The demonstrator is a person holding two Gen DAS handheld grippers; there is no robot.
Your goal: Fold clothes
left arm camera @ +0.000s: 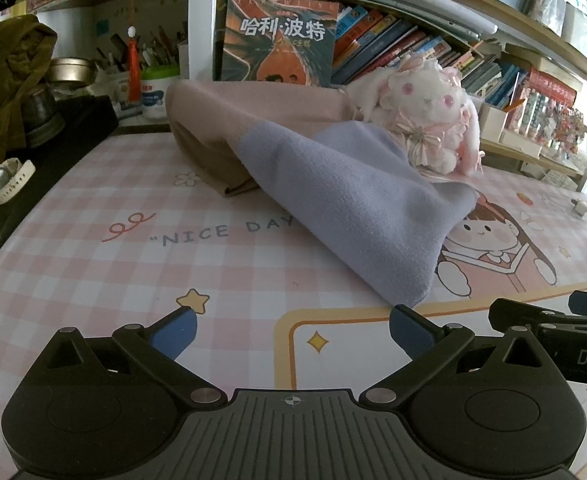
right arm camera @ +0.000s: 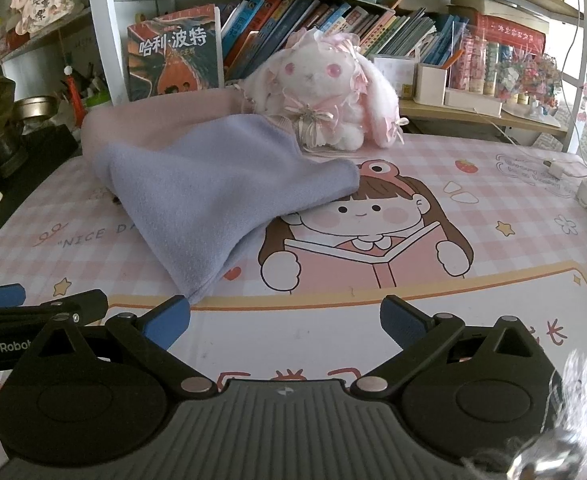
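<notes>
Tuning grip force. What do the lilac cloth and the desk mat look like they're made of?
Lilac cloth: soft napped knit or fleece by its look; matte, fuzzy surface, drapes in rounded folds. Desk mat: probably smooth printed vinyl or similar; flat, with a faint sheen and cartoon print.

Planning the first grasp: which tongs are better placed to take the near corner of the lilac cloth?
Left, narrowly. The lilac cloth's near corner lies just ahead of the open left tongs, between their tips. The open right tongs have it off by their left tip.
</notes>
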